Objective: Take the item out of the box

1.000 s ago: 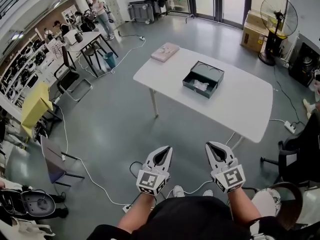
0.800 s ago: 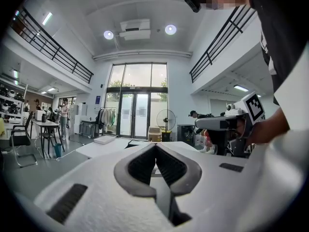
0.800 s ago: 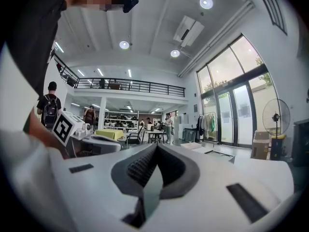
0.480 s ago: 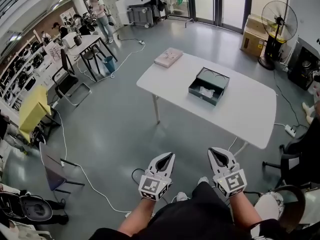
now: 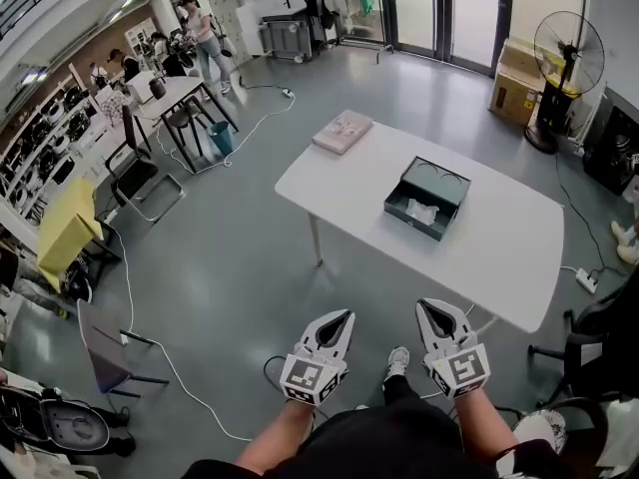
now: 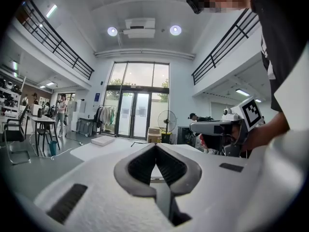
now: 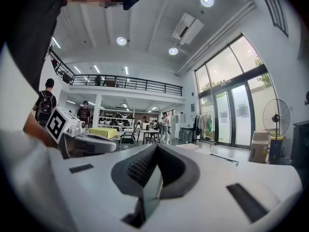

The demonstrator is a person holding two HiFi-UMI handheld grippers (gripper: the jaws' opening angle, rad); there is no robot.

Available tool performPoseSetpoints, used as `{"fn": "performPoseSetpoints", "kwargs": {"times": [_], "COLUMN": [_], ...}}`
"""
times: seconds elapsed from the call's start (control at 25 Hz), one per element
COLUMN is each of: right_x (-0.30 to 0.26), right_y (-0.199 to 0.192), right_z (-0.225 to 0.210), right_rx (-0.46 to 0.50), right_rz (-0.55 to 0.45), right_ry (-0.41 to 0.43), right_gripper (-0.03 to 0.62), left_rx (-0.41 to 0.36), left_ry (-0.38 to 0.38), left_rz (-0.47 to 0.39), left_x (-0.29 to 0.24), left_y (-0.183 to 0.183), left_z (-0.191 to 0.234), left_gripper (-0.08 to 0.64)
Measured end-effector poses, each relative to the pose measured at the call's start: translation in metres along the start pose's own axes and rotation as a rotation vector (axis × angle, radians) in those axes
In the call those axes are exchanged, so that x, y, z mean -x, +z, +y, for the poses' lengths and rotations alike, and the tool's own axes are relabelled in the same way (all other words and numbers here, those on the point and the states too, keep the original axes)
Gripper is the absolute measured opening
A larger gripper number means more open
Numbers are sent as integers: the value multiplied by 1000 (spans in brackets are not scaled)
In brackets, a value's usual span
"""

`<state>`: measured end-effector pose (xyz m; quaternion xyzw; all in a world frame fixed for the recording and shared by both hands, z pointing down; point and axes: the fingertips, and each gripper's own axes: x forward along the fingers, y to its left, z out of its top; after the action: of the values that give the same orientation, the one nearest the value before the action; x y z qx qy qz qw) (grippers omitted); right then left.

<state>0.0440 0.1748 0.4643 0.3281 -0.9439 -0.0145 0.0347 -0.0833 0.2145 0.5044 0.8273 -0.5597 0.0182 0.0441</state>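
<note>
An open dark green box (image 5: 427,198) lies on the white table (image 5: 499,257), well ahead of me. A pale crumpled item (image 5: 423,211) lies inside it. My left gripper (image 5: 343,318) and right gripper (image 5: 429,309) are held side by side in front of my body, over the floor and short of the table's near edge. Both are shut and hold nothing. In the left gripper view the left gripper (image 6: 155,146) points toward the table, jaws closed tip to tip. The right gripper (image 7: 157,146) shows the same in the right gripper view.
A flat pink box (image 5: 342,131) lies on the table's far left corner. A standing fan (image 5: 569,43) and cardboard boxes (image 5: 519,68) are at the back right. A black chair (image 5: 599,317) stands right of the table. Cables (image 5: 170,347) run across the floor; desks and chairs fill the left.
The table and box have slid down and right in the head view and look slightly nearer. Both grippers keep their place in front of me, still shut.
</note>
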Motion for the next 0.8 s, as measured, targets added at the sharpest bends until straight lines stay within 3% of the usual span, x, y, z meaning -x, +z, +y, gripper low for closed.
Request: {"fn": "performPoseSetpoints", "kwargs": {"times": [0.52,0.8], "right_x": [-99,-124], "right_y": [2,-10], "right_z": [-118,-178], "right_rx": [-13,-8], "right_rz": [22,40], "right_ry": [39,37], "right_gripper": [8,8], "left_rx": [-9,-25], "left_ry": [52,68], "left_rz": [35,34], "left_x": [-130,-194], "left_y": [19,28], "left_z": [60,74], "left_gripper": [12,14]}}
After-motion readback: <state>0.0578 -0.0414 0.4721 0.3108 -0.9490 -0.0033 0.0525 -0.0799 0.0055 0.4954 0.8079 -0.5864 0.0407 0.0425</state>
